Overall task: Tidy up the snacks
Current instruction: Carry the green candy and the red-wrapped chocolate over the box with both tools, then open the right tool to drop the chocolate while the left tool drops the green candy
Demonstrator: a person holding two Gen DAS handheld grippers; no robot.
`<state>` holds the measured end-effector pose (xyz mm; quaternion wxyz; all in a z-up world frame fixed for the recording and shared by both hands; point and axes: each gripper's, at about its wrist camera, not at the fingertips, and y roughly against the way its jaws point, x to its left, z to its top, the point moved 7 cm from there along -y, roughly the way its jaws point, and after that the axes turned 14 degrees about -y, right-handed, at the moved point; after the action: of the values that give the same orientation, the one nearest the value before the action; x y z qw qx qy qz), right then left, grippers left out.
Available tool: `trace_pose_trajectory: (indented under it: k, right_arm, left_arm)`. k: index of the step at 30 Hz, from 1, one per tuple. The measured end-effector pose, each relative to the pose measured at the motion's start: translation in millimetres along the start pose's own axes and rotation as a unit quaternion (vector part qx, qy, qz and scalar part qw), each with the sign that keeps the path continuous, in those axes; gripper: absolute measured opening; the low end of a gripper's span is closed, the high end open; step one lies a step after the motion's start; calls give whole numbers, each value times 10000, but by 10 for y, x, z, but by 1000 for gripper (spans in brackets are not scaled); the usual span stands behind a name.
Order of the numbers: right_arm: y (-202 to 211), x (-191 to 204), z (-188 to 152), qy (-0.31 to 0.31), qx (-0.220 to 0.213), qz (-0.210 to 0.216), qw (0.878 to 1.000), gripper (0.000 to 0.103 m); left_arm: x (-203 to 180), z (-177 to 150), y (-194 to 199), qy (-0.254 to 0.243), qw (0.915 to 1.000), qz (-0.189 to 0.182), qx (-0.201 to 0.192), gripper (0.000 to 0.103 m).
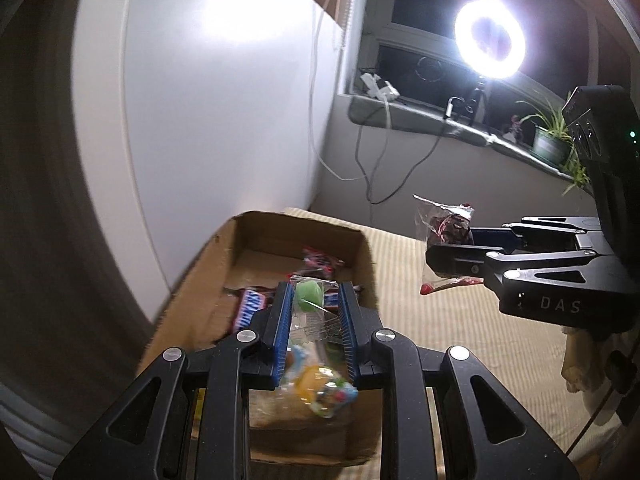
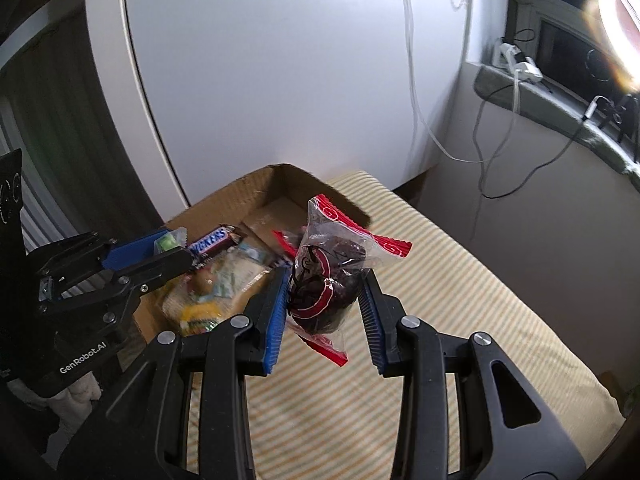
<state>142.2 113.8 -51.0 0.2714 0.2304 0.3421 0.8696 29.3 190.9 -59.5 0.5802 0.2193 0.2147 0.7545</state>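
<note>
A cardboard box (image 1: 360, 264) (image 2: 224, 196) stands on a striped surface and holds a Snickers bar (image 1: 248, 308) (image 2: 210, 242) and other wrapped snacks. My left gripper (image 1: 314, 312) (image 2: 170, 248) is over the box, shut on a clear packet with a green candy (image 1: 308, 298) (image 2: 166, 242). My right gripper (image 2: 326, 304) (image 1: 440, 256) is shut on a clear, red-edged packet of dark chocolate cake (image 2: 326, 280) (image 1: 444, 228), held above the striped surface just right of the box.
A white rounded panel (image 2: 280, 60) rises behind the box. A windowsill (image 1: 440, 120) carries a bright ring light (image 1: 490, 38), cables and a potted plant (image 1: 554, 140). The striped surface (image 2: 460, 300) extends right of the box.
</note>
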Motion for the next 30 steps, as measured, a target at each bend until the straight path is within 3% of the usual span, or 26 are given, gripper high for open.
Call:
trace_pose_trajectory:
  k: [11, 30]
  right_arm:
    - [-356, 308, 32, 75, 232, 291, 9993, 36]
    - [-685, 335, 79, 42, 451, 307, 9985, 37]
  left_arm:
    - [333, -130, -30, 173, 9996, 202, 112, 22]
    - [440, -151, -99, 163, 9992, 308, 214, 23]
